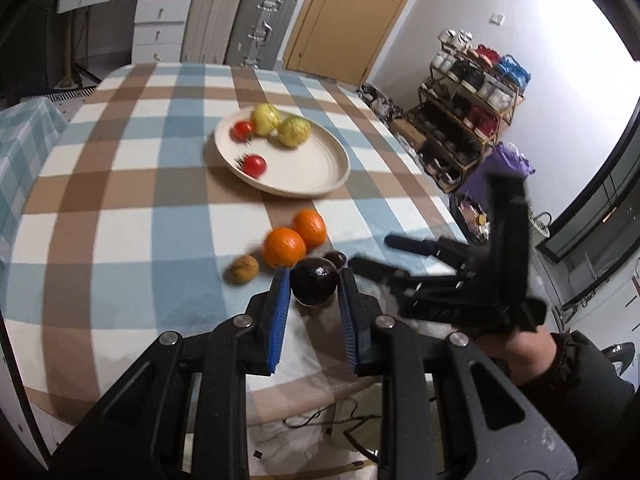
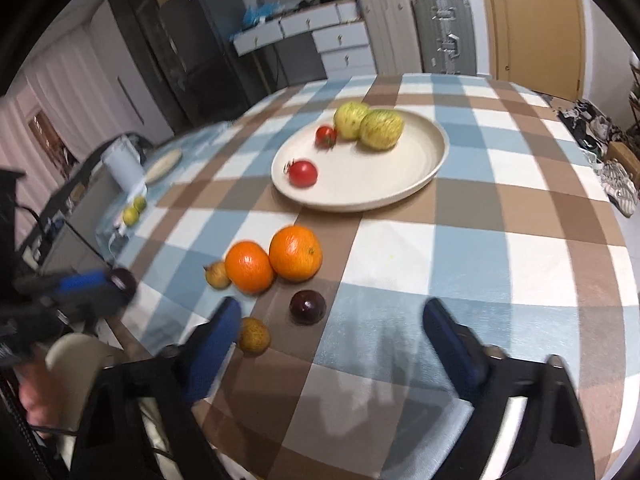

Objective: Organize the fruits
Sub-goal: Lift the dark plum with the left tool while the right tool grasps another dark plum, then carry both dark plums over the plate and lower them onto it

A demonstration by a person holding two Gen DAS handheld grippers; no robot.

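We see the left gripper (image 1: 314, 286) pinching a dark purple fruit (image 1: 314, 285) w/ blue pads, lifted off the checked tablecloth (image 1: 120, 208). Right gripper (image 2: 332, 320) jaws are spread, nothing btwn them, near a second dark fruit (image 2: 307, 306), prob. the same kind. Two oranges (image 2: 295, 253) lie beside it; the plate (image 2: 400, 184) holds tomatoes.

Plate (image 2: 432, 160) right half bare; oranges (image 2: 294, 254) block straight path from near edge
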